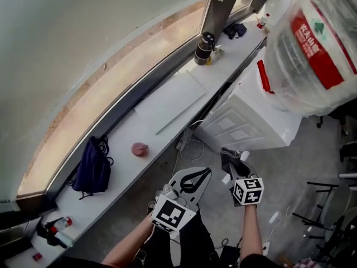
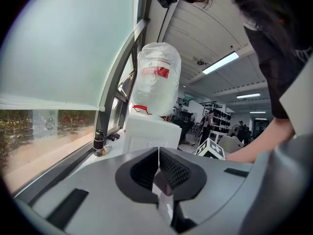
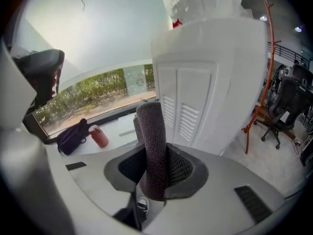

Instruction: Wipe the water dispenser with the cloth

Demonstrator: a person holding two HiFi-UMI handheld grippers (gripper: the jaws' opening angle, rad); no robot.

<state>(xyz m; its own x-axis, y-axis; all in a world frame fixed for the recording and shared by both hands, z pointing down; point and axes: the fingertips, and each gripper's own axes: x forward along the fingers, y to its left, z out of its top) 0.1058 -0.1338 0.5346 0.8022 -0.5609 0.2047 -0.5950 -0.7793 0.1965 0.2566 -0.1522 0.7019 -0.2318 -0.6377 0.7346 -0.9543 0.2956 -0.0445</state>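
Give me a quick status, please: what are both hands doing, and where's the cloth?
Left hand-held gripper shut, empty. Right hand-held gripper shut on the cloth. Water dispenser just ahead, not yet touched. Cables trail by its base.

The right gripper point(image 3: 155, 170) pinches a dark grey cloth point(image 3: 152, 131) upright between its fingers point(image 3: 181, 168). Behind stands the white water dispenser point(image 3: 215, 82). At left, a dark bag point(image 3: 73, 135) and a red cup point(image 3: 99, 137) sit on the counter point(image 3: 122, 126).

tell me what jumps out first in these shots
The big plastic-wrapped water bottle with its red label sits atop the white water dispenser at the head view's upper right. Next comes the dark grey cloth, standing upright, clamped in the jaws of the right gripper. The left gripper is shut and empty.
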